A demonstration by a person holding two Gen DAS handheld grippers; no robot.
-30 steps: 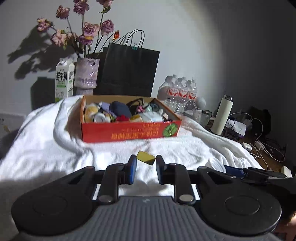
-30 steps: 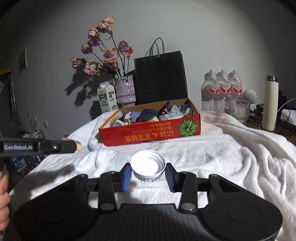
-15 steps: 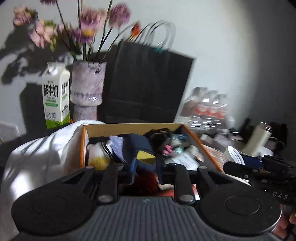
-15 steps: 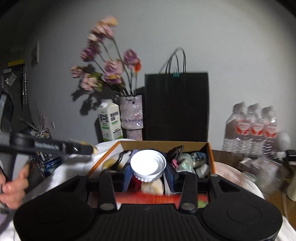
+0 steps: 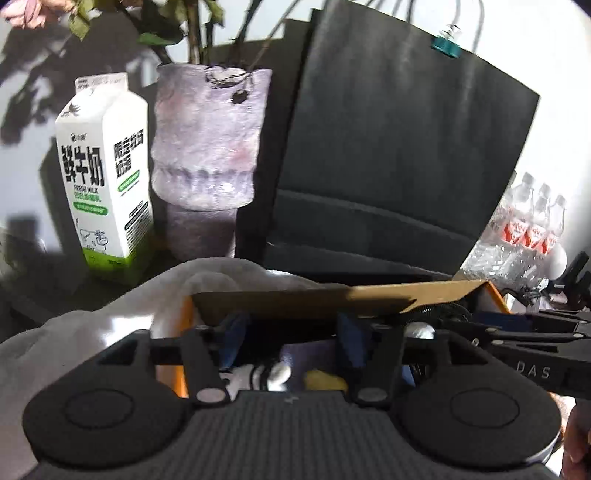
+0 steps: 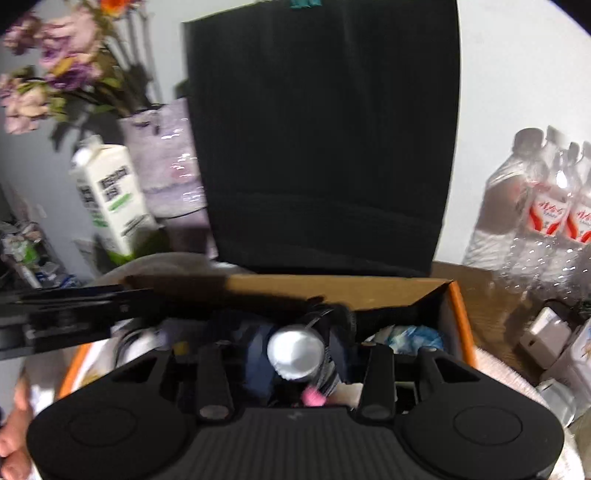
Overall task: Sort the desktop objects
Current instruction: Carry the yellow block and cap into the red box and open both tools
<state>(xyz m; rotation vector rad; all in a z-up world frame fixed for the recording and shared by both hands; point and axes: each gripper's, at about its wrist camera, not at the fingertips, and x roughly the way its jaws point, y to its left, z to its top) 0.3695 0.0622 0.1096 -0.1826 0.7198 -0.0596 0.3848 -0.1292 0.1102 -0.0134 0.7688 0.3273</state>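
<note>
Both grippers had moved fwd over the orange box by wall, left gripper just opened w/ nothing between, right gripper clamped on white cap.

flowers cut off above, water bottles blurred

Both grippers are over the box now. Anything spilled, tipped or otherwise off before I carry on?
Nothing spilled. The milk carton, vase and black paper bag stand upright behind the cardboard box. The box is just a jumbled heap. The white lid sits tilted on its edge between the right gripper fingers.
</note>
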